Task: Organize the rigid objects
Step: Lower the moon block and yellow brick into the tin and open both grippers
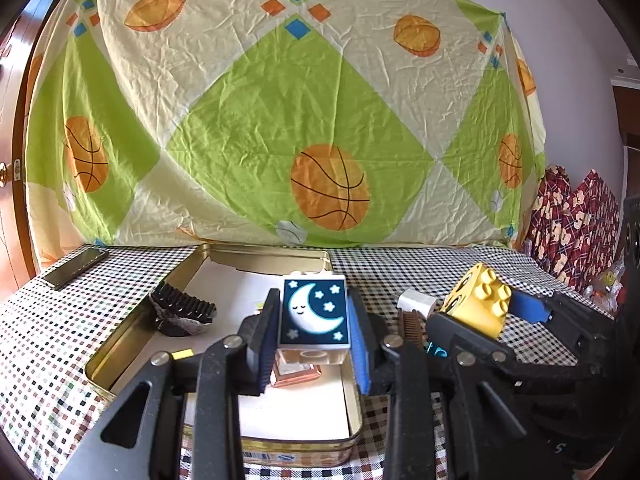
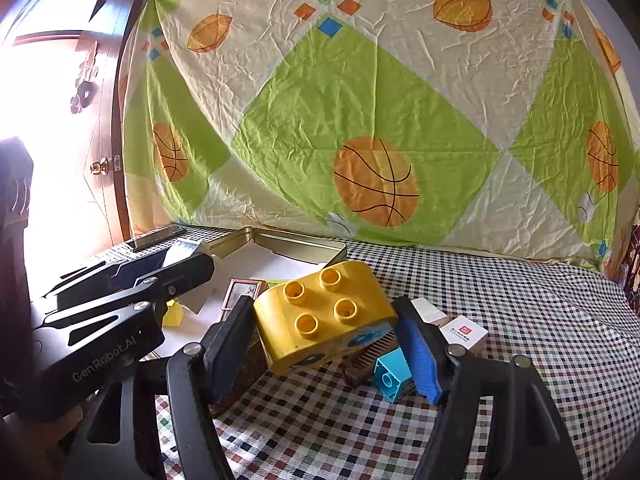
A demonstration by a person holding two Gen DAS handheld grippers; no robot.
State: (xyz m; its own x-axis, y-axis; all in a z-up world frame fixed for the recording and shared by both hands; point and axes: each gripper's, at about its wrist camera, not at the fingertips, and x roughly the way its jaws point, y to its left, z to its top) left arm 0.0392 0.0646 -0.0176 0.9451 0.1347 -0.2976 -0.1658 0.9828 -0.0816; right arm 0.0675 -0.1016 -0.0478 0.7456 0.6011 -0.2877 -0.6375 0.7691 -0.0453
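Note:
My left gripper (image 1: 314, 316) is shut on a moon block (image 1: 314, 312), a white brick with a crescent moon and stars on dark blue, held above the open gold tin (image 1: 120, 348). My right gripper (image 2: 328, 332) is shut on a yellow brick (image 2: 324, 316) with studs on top, held above the checked tablecloth to the right of the tin. The right gripper and yellow brick also show in the left wrist view (image 1: 480, 304). The left gripper shows in the right wrist view (image 2: 168, 276). A copper-coloured square piece (image 1: 296, 376) lies in the tin under the moon block.
A black ridged paper cup (image 1: 182, 312) and a small yellow piece (image 2: 174, 316) lie in the tin. A cyan brick (image 2: 392, 376), a brown comb (image 2: 372, 354) and two white boxes (image 2: 464, 334) lie on the cloth. A phone (image 1: 76, 268) lies at back left.

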